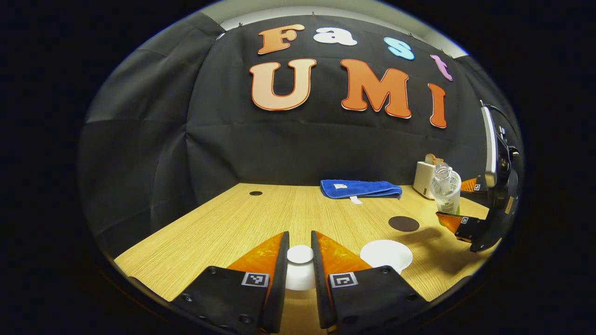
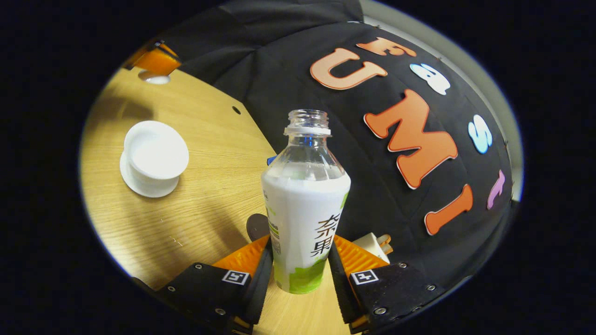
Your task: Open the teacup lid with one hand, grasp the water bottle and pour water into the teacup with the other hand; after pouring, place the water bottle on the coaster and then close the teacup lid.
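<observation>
Both views are dim overall, with warm light falling from above onto the wooden table [image 1: 233, 218] while the wall behind it stays dark. Soft shadows spread on the table beside the teacup [image 2: 153, 158], and its white surfaces glare almost featureless. Fisheye distortion bends the table's edges, and focus softens toward the rim.
</observation>
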